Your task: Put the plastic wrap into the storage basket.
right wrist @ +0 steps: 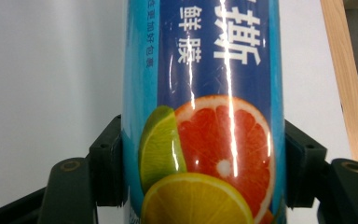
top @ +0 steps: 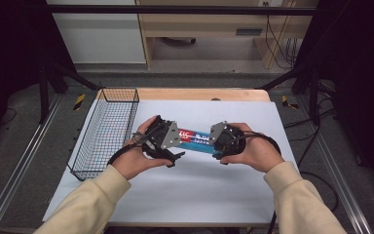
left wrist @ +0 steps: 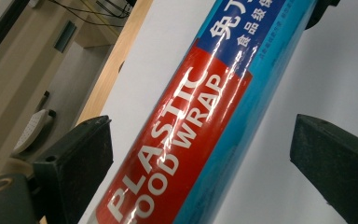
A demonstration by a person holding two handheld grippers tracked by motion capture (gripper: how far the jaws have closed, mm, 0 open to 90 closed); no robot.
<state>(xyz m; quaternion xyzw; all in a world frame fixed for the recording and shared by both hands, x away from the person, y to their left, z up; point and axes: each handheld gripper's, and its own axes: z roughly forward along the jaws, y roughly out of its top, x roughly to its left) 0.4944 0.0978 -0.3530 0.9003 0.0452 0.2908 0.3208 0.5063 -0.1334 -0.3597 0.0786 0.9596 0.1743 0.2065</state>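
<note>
The roll of plastic wrap (top: 195, 139) was a glossy blue tube with a red "PLASTIC FOOD WRAP" band and citrus slices, held just over the worktop (top: 185, 190). The right gripper (top: 222, 141) clamped its fingers on one end; the left gripper (top: 171, 138) had fingers wide around the other.

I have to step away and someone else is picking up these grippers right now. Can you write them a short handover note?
Right gripper: shut on the plastic wrap roll, jaws pressed against both sides at its fruit-picture end.
Left gripper: open, jaws standing apart on either side of the roll's red "PLASTIC FOOD WRAP" end, not touching it.
The roll is between the two grippers over the white mat, right of the wire basket.
Done: roll gripped at one end.
Left, most likely: close the left gripper if two-handed carrying is wanted, then move the roll, probably into the basket.
</note>
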